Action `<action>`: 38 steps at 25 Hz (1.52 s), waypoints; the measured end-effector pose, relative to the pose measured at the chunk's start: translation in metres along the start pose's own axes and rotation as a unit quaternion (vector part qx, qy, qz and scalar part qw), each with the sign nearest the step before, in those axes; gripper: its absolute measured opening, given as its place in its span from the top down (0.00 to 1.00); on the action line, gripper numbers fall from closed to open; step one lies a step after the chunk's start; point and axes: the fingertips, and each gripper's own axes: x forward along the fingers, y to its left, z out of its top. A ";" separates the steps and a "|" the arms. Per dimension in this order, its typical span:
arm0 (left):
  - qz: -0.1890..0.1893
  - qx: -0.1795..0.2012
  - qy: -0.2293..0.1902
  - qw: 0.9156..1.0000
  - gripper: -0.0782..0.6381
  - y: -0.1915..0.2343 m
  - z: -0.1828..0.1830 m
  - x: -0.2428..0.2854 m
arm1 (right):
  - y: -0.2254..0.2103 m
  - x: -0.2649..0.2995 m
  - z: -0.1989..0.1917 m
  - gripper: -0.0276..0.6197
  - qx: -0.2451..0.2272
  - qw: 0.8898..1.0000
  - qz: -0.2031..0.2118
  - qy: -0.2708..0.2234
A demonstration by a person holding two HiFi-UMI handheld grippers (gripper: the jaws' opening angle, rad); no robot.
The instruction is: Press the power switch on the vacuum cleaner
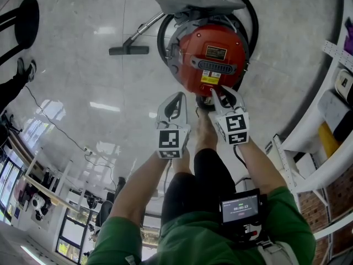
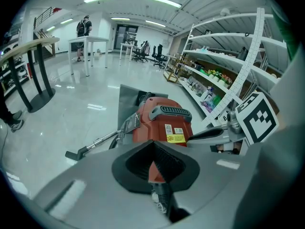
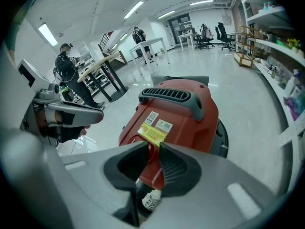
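Observation:
The red vacuum cleaner [image 1: 212, 59] stands on the pale floor just ahead of me, with a grey handle [image 3: 171, 97] on top and a yellow label [image 3: 152, 133] on its near end. My right gripper [image 1: 222, 95] is at that near end, its tips just under the label, its jaws almost together with only a narrow slit and nothing held. My left gripper [image 1: 175, 101] hovers a little to the left of the vacuum, apart from it, jaws shut and empty. From the left gripper view the vacuum [image 2: 162, 123] lies beyond the shut tips [image 2: 153, 143]. I cannot make out the switch itself.
A black hose [image 1: 251, 15] loops around the vacuum's back, and its wand ends in a floor nozzle [image 1: 128, 50] to the left. White shelving [image 1: 331, 120] curves along the right. A black stool [image 1: 25, 21] is far left. People stand at tables [image 3: 64, 61] in the distance.

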 end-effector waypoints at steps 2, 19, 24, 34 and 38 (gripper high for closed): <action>0.000 -0.001 0.000 1.000 0.88 0.000 0.000 0.000 | 0.000 0.000 -0.001 0.86 0.000 1.000 -0.001 0.001; 0.009 -0.002 0.000 1.000 0.88 0.005 0.000 -0.001 | -0.005 0.003 -0.003 0.87 -0.014 1.000 -0.017 0.008; 0.012 -0.001 -0.001 1.000 0.88 0.006 0.001 -0.003 | -0.005 0.004 -0.004 0.87 -0.022 0.999 -0.017 0.014; 0.004 0.016 -0.021 1.000 0.88 -0.004 0.026 -0.018 | -0.007 -0.029 0.023 0.87 -0.019 0.999 -0.033 -0.008; -0.003 0.029 -0.039 0.999 0.88 -0.011 0.040 -0.029 | -0.010 -0.055 0.039 0.88 -0.022 0.998 -0.054 -0.032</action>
